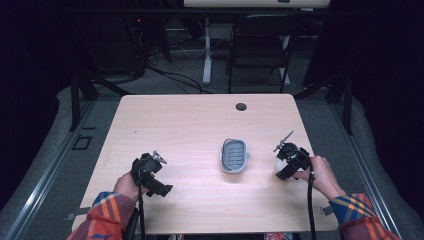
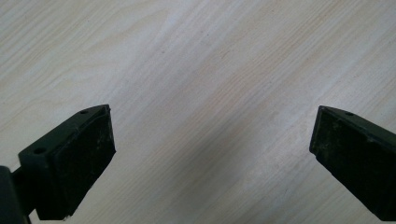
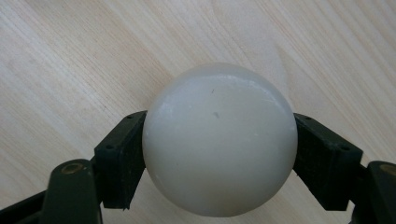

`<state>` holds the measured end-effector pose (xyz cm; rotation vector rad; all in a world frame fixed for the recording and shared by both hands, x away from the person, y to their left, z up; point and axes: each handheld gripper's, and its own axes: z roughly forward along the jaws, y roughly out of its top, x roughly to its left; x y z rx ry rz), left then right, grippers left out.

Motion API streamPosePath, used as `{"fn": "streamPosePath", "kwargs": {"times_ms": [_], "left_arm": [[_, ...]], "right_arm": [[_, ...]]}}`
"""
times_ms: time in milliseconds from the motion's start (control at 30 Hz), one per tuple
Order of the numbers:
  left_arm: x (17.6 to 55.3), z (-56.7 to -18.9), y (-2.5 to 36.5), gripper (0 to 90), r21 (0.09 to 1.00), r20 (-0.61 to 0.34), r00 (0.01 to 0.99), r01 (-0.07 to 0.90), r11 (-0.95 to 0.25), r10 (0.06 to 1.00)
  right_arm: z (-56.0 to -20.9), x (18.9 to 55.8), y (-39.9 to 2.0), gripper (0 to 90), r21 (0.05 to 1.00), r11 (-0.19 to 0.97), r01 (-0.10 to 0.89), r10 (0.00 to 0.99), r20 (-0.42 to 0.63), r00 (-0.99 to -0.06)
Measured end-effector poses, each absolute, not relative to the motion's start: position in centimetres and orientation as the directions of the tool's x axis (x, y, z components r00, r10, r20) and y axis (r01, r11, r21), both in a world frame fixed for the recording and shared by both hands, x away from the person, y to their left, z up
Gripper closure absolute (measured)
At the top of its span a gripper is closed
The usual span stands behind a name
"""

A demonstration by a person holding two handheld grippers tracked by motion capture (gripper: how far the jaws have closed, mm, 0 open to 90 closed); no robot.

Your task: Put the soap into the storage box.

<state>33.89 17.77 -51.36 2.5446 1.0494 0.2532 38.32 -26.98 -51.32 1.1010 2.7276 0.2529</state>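
Pale white ball [image 3: 219,140] clamped between both jaws of right gripper [image 3: 219,154], held just over light wooden table [image 1: 190,125] near its right edge. Left gripper [image 2: 212,154] spread wide, holding nothing, above bare wood at front left. Small grey oval tray [image 1: 234,155] between the two grippers, apart from both.

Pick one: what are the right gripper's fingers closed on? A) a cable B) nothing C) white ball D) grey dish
C: in the right gripper view both fingers press the sides of the white ball; the grey dish sits apart on the table.
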Motion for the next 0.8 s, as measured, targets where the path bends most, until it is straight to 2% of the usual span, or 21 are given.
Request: {"fn": "streamPosePath", "kwargs": {"times_ms": [333,367,400,700,767,800], "left_arm": [[33.9,-51.4,17.8,0.1,0.406,0.024,0.704,0.641,-0.651,0.709],[33.9,-51.4,17.8,0.1,0.406,0.024,0.705,0.641,-0.651,0.709],[33.9,-51.4,17.8,0.1,0.406,0.024,0.705,0.641,-0.651,0.709],[33.9,-51.4,17.8,0.1,0.406,0.025,0.704,0.641,-0.651,0.709],[33.9,-51.4,17.8,0.1,0.406,0.025,0.705,0.64,-0.652,0.709],[33.9,-51.4,17.8,0.1,0.406,0.025,0.705,0.64,-0.652,0.708]], "right_arm": [[-50.9,38.9,-25.9,24.4,0.219,0.729,0.648,0.679,-0.116,-0.725],[-51.2,38.8,-25.8,24.4,0.252,0.712,0.655,0.694,-0.11,-0.711],[-50.9,39.0,-25.7,24.4,0.221,0.731,0.645,0.677,-0.118,-0.727],[-50.5,39.5,-24.6,24.4,0.248,0.738,0.628,0.667,-0.121,-0.735],[-50.2,39.7,-24.4,24.5,0.222,0.754,0.618,0.652,-0.139,-0.746],[-50.5,39.7,-24.2,24.4,0.25,0.739,0.625,0.665,-0.122,-0.737]]}}
